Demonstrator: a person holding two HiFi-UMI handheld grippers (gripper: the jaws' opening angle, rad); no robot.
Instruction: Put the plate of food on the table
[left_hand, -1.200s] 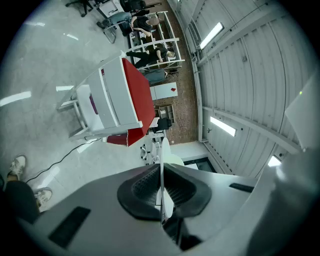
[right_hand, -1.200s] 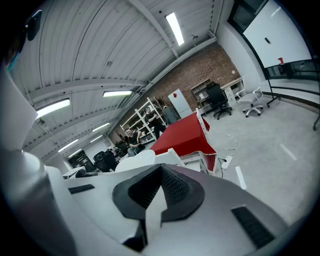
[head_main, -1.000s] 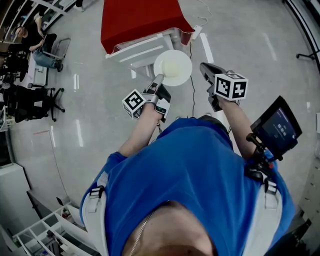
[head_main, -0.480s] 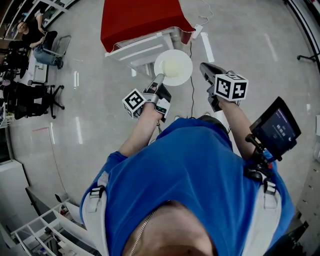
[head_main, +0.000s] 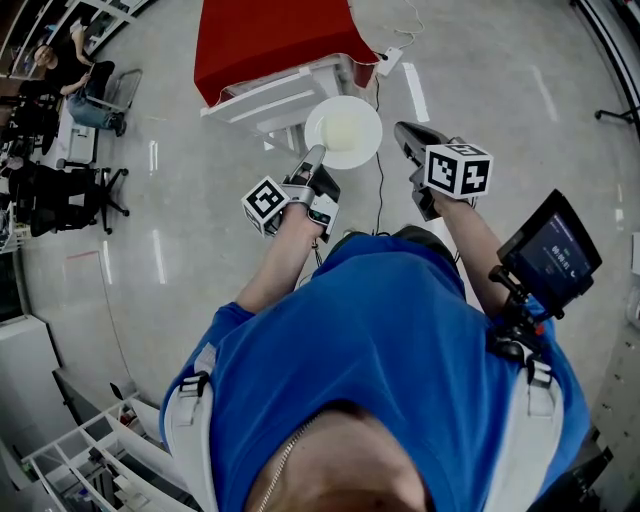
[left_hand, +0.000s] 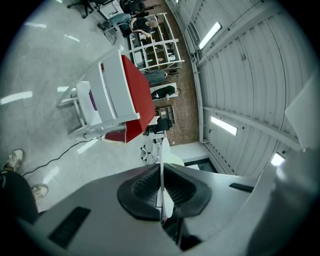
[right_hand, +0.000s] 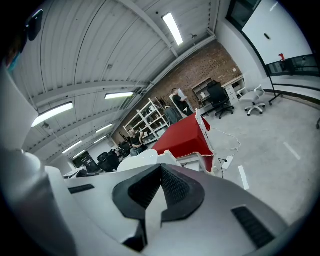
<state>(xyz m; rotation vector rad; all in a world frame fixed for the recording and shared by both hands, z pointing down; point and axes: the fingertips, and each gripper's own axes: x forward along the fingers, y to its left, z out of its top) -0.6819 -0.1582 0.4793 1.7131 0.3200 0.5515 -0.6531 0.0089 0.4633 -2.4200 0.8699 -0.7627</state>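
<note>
1. At the tip of the left gripper (head_main: 316, 156), head view: the white plate (head_main: 343, 131) juts forward from the jaws, held by its near rim. It shows a pale yellowish patch in its middle (what food it is I cannot tell).
2. The plate overlaps the near white frame of the table (head_main: 270, 40), short of the red top. Whether it touches the frame cannot be read from above.
3. The right gripper (head_main: 401, 131) is just to the plate's right, apart from it, with bare floor (head_main: 480, 70) and a dark cable (head_main: 380, 190) showing in the gap.
4. Both bare forearms reach forward out of the blue shirt (head_main: 380, 340), left forearm (head_main: 275, 260) angled inward toward the plate and right forearm (head_main: 475, 245) running nearly straight ahead. Each marker cube faces up, the left one (head_main: 266, 203) and the right one (head_main: 458, 168).
5. Left gripper view: floor at the left, ceiling at the right, so the left gripper (left_hand: 161, 186) is rolled on its side. The plate (left_hand: 161, 150) appears edge-on as a thin white line.
6. Left jaws: both ribbed black pads (left_hand: 142, 187) are pressed onto the plate's rim, one on each face.
7. Right gripper view: the right gripper (right_hand: 160, 172) has its jaws brought together at the tips, with nothing between the pads (right_hand: 175, 187). The red table (right_hand: 182, 137) lies ahead.
</note>
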